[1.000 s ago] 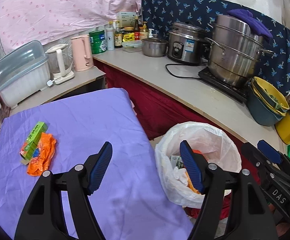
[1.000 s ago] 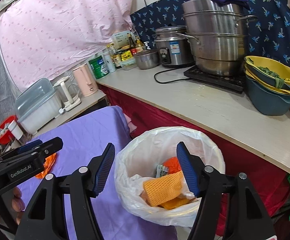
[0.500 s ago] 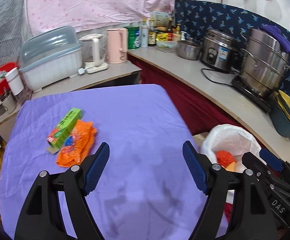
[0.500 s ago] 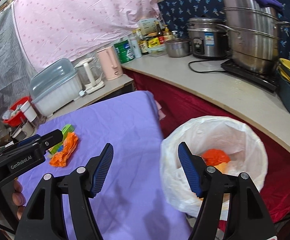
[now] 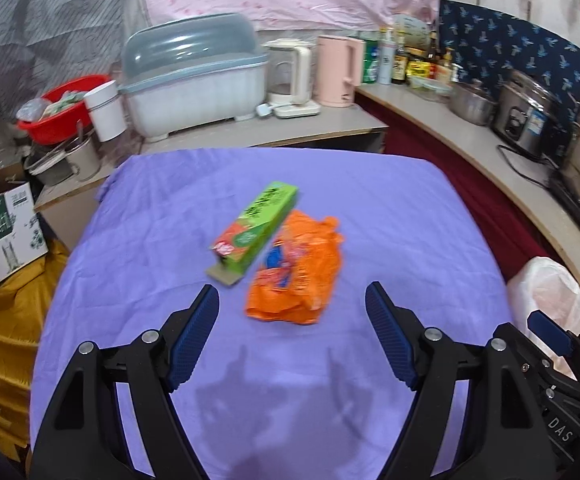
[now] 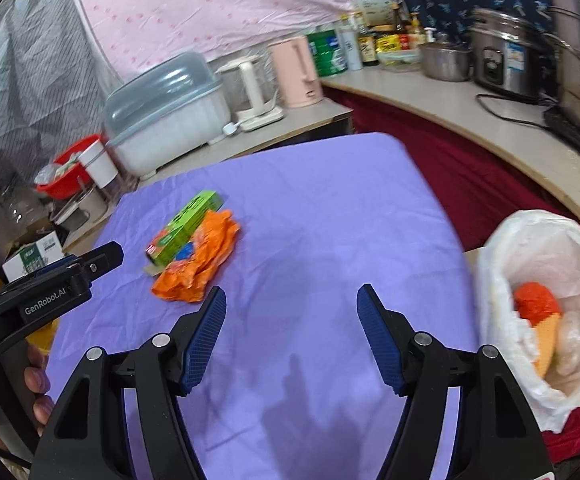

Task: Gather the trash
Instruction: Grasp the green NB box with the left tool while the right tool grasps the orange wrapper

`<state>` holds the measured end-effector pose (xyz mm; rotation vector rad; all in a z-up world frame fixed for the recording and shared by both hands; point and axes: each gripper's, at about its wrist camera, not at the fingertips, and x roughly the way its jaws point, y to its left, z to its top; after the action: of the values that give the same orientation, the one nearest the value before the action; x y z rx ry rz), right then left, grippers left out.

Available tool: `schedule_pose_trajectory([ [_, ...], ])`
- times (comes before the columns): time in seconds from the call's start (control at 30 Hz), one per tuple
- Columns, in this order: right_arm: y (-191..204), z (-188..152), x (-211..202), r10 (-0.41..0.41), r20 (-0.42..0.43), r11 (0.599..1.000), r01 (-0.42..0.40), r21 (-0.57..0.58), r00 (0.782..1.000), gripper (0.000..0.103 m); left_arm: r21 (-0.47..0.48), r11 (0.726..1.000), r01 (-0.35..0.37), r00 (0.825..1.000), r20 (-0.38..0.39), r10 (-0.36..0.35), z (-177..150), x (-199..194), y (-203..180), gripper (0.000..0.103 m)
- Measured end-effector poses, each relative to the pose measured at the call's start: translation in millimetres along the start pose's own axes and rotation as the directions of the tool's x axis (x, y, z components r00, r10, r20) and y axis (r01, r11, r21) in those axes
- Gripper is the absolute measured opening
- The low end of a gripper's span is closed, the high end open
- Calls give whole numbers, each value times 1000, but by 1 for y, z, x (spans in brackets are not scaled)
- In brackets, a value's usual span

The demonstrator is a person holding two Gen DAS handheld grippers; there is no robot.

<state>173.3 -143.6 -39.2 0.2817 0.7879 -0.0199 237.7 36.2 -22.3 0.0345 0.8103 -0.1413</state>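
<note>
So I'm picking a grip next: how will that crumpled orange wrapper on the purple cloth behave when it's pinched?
The orange wrapper looks like thin crinkled film, so probably floppy and very light. It would likely crush flat between the pads and droop. Its edge lies against the green box, so a push may nudge that too.

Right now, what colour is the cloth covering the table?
Plain purple. The cloth shows best in the left wrist view, where it fills most of the frame.
</note>
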Motion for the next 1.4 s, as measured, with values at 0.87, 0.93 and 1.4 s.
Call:
schedule_pose_trajectory([
  [0.87,91,6,168,94,-172,995,-90,33,981,65,-100,994,-31,995,-100,21,24,104,105,82],
  [0.93,89,5,171,92,-169,996,-88,31,981,46,-93,996,-14,995,-103,4,26,111,101,83],
  [1.4,37,12,141,46,-104,997,-39,69,993,19,-5,1000,6,992,-125,-7,31,167,66,85],
])
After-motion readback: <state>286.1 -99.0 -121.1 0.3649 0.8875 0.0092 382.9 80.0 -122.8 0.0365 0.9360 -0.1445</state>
